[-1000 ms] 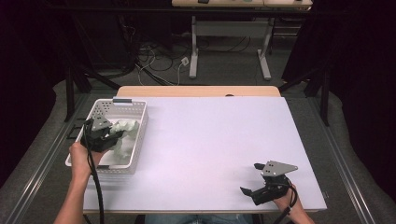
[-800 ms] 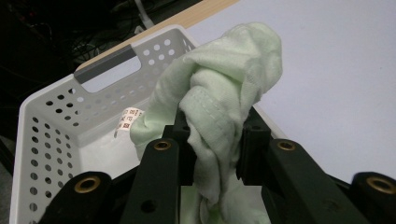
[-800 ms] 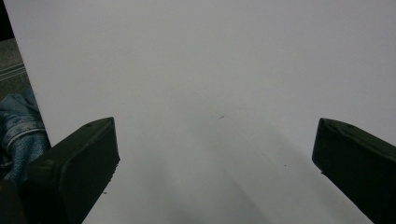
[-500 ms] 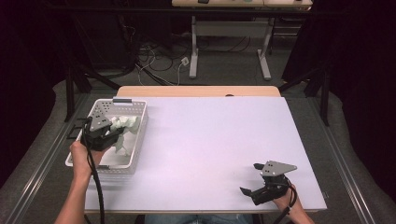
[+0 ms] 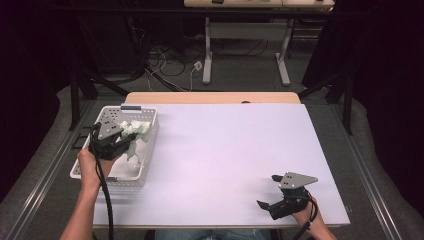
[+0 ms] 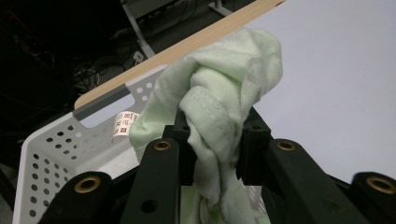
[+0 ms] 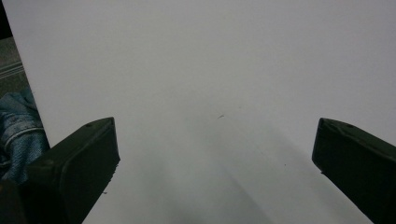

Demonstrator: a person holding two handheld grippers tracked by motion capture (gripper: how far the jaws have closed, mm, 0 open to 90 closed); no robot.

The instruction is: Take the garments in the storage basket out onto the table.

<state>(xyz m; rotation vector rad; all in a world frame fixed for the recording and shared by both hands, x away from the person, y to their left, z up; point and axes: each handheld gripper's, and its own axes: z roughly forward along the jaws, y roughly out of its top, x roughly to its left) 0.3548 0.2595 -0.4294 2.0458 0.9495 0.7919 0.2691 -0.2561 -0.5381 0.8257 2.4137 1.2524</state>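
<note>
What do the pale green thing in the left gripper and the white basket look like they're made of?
Pale green cloth: soft knit fabric, probably cotton jersey; it bunches and shows a stitched hem and a sewn-in label. White basket: likely moulded plastic, matte, with punched round holes and a cut-out handle.

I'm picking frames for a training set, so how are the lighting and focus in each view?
High view: table evenly lit, surroundings very dark. Left gripper view: pale green cloth sharp, the near black jaws slightly soft, background dim. Right gripper view: a soft shadow falls on the white surface between the jaws, which are dark and somewhat blurred.
</note>
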